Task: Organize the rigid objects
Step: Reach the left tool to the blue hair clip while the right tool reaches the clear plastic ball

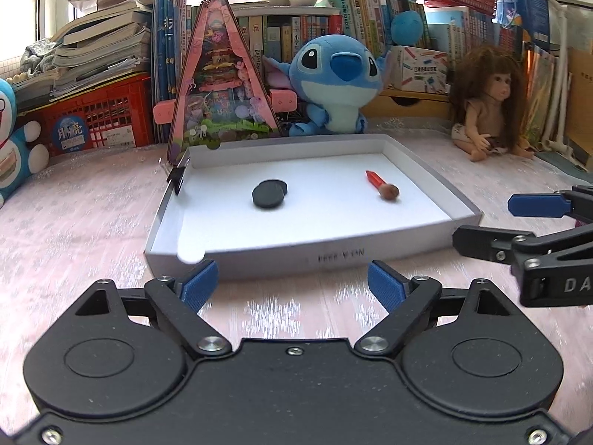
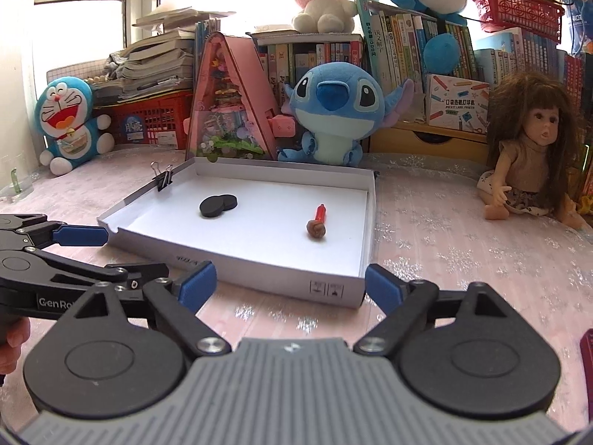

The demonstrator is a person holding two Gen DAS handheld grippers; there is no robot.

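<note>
Both the left hand-held gripper and the right hand-held gripper are spread and empty at bottom centre, probably because black discs and red brush already lie inside the white tray.

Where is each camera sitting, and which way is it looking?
Left wrist: on the left claw, looking forward over the pink table at the white tray; the right claw pokes in from the right.
Right wrist: on the right claw, facing the same tray; the left claw and a hand show.
Both see the black discs and the blue plush.
</note>
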